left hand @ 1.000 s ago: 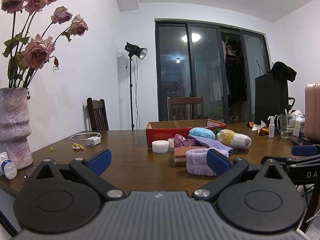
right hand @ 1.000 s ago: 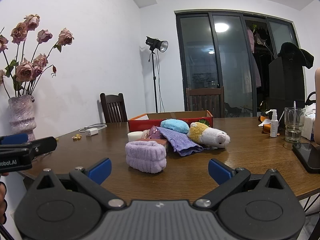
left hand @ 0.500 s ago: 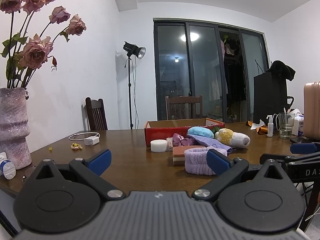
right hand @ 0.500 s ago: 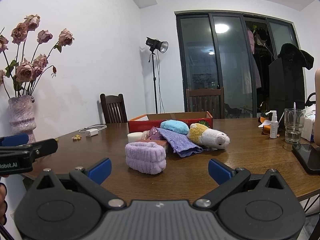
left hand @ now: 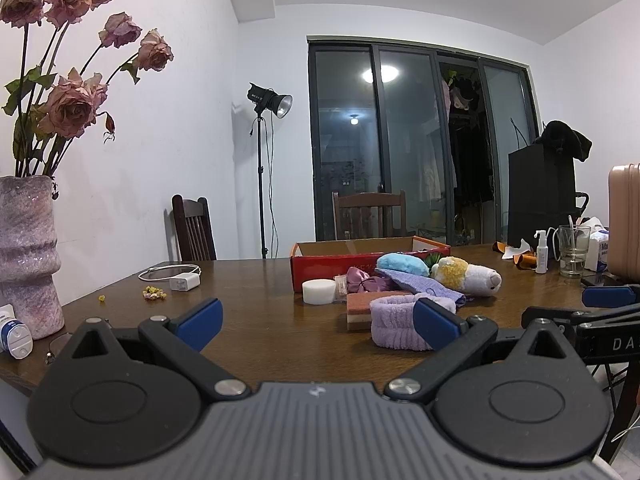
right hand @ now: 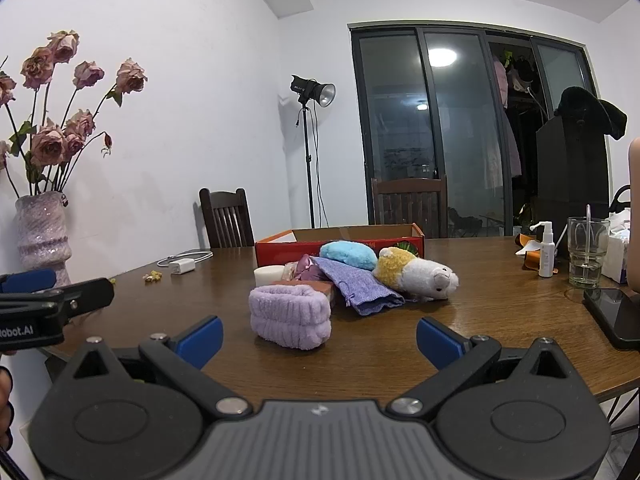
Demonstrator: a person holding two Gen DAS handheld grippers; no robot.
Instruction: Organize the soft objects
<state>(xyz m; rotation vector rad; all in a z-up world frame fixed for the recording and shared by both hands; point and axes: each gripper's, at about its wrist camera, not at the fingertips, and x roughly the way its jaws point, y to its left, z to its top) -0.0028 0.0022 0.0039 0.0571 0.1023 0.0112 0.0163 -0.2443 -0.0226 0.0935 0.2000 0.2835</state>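
Reading "obot.AI": left hand-held gripper (right hand: pixel 28 280) side

Near table (right hand: pixel 500 320) centre: rolled headband (right hand: pixel 290 316) foremost, sponge block (left hand: pixel 360 312) touching its left-rear side, round pad (left hand: pixel 319 291) further left. Behind these, cloth pouch (right hand: pixel 360 288) with stuffed animal (right hand: pixel 416 274) to its right and puff (right hand: pixel 348 254) at the rear, all before the open box (right hand: pixel 340 242). Vase (left hand: pixel 26 260) at far left edge, charger with cable (left hand: pixel 182 278) between vase and box; glass (right hand: pixel 587 252) and spray bottle (right hand: pixel 546 254) far right, phone (right hand: pixel 616 316) nearer the front.
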